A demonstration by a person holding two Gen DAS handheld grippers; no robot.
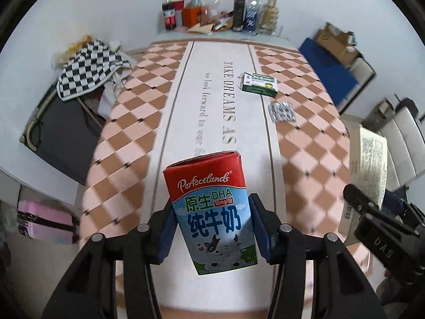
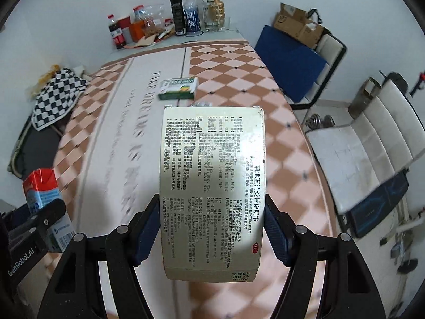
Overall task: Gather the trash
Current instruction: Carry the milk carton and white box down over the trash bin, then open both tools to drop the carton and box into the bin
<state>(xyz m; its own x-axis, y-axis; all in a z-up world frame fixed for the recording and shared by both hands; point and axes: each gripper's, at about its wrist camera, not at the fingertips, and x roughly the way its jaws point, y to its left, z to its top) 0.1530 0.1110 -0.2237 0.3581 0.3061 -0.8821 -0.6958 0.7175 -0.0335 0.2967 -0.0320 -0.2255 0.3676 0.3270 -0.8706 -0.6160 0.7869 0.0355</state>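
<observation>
Your left gripper (image 1: 212,228) is clamped on a small milk carton (image 1: 212,212), its blue pads pressed to both sides, and the carton hangs clear above the table (image 1: 132,122). Your right gripper (image 2: 209,228) grips a cream medicine box (image 2: 212,191) printed with dense instructions, jaws closed against its long edges, and the box is lifted off the cloth as well. Each tool shows at the edge of the other's view: the carton at about 8 o'clock in the right wrist view, the cream box at about 3 o'clock in the left wrist view.

So you have two pieces in hand, neither yet dropped anywhere; no bin or bag shows in either view, so I cannot tell where they should go.

Still lying on the table are a green-and-white medicine box (image 1: 259,84) at roughly 1 o'clock from the carton and, just nearer you, a silver blister pack (image 1: 282,111). The bottles and wrappers (image 1: 212,13) at 12 o'clock, at the far end, may count as trash too; that is only a guess.

I judge you are about halfway at best: deposit these two, then return for the green box and the blister pack.
</observation>
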